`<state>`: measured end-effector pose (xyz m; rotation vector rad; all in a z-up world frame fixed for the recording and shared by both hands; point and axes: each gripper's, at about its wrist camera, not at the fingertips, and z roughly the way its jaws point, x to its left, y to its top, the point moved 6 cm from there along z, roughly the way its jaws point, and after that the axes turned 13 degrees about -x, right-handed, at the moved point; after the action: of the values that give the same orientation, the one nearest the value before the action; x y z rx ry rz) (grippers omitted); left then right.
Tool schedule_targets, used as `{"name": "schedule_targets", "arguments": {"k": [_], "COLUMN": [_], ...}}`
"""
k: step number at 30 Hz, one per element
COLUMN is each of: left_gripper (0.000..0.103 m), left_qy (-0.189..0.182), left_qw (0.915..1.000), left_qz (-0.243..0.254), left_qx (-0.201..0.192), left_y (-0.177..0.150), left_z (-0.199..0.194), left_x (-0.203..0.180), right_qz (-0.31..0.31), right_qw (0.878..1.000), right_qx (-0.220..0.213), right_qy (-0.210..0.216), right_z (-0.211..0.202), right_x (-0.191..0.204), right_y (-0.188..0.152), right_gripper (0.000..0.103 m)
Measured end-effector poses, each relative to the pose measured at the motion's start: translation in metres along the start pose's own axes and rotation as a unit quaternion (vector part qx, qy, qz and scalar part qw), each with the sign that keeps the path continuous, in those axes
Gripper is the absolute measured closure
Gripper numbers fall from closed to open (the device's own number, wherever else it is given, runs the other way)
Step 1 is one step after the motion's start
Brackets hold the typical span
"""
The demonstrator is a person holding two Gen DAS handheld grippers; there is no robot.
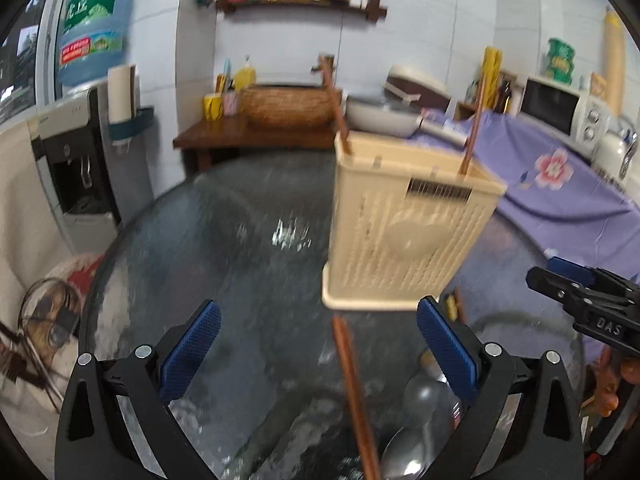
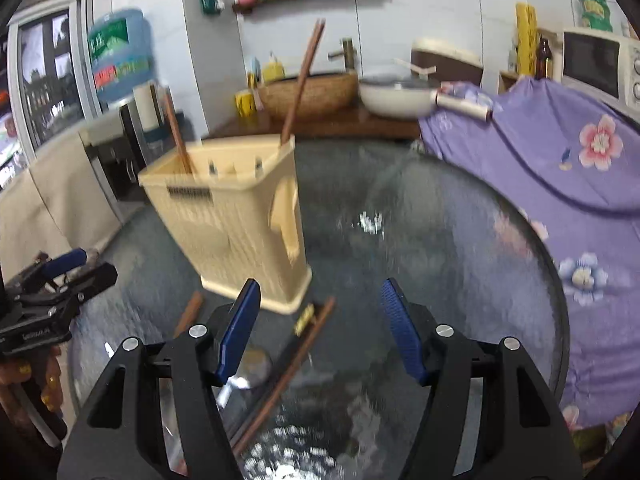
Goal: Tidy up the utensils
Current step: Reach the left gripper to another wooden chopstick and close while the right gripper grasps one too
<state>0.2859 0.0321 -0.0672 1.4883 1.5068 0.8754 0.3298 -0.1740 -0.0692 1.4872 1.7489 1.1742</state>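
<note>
Two claws are filling the foreground, both pointing down at a round glass tabletop (image 1: 248, 208). Left claw (image 1: 318, 354) is standing wide, nothing between its blue pads, w/ a loose brown chopstick (image 1: 354, 396) lying just below the gap. Metal spoons (image 1: 416, 432) are resting beside that stick, near the right pad. Right claw (image 2: 320, 330) is sitting about half open, also gripping nothing; a second chopstick (image 2: 296, 360) is lying slantwise under it, next to a small gold-coloured piece, too blurred to name.

A cream slotted utensil holder (image 1: 404, 232) is standing upright on the glass, just beyond the loose items. Two chopsticks (image 2: 302, 80) are already leaning out of it, so the sorting is prob. partway done, w/ the rest waiting flat on the glass.

Both claws are likely opening up to take a piece each, since the loose things are lying right under them.

Room: glass to the left of the holder is looking bare. A purple flowered cloth (image 2: 560, 160) is crowding the right rim. Items are lying close together, so one pad may nudge a neighbour.
</note>
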Motion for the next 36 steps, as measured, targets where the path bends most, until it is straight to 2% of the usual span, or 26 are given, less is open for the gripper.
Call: {"name": "schedule_targets", "arguments": {"k": [1,3,4,9,12,18,29,36], "left_gripper": [0.009,0.023,0.026,0.047,0.052,0.057,0.058,0.058], "left_qy": [0.003,0.009,0.01,-0.009,-0.015,-0.023,-0.024,-0.02], "left_qw": [0.9999,0.9996,0.9993,0.9972,0.9964,0.9954,0.9945,0.9942], "left_qz": [0.0,0.002,0.003,-0.011,-0.015,-0.009,-0.003,0.001], "left_qx": [0.013,0.026,0.037,0.074,0.082,0.093,0.102,0.106], "left_y": [-0.01,-0.025,-0.032,-0.058,-0.067,-0.08,-0.089,-0.09], "left_z": [0.003,0.004,0.005,0.009,0.008,0.009,0.013,0.013], "left_x": [0.002,0.005,0.006,0.009,0.009,0.003,-0.003,-0.002], "right_qz": [0.004,0.004,0.002,0.002,-0.008,-0.015,-0.027,-0.031], "right_qw": [1.0,0.999,0.999,0.997,0.997,0.996,0.995,0.994], "right_qx": [0.016,0.033,0.04,0.07,0.078,0.091,0.099,0.102], "right_qy": [-0.003,-0.01,-0.014,-0.015,-0.017,-0.017,-0.014,-0.024], "right_z": [0.003,0.006,0.007,0.011,0.014,0.021,0.025,0.023], "right_x": [0.0,-0.001,0.0,0.006,0.011,0.018,0.026,0.012], "right_y": [-0.013,-0.031,-0.038,-0.062,-0.07,-0.078,-0.085,-0.086], "right_gripper": [0.04,0.04,0.04,0.043,0.047,0.05,0.051,0.053]}}
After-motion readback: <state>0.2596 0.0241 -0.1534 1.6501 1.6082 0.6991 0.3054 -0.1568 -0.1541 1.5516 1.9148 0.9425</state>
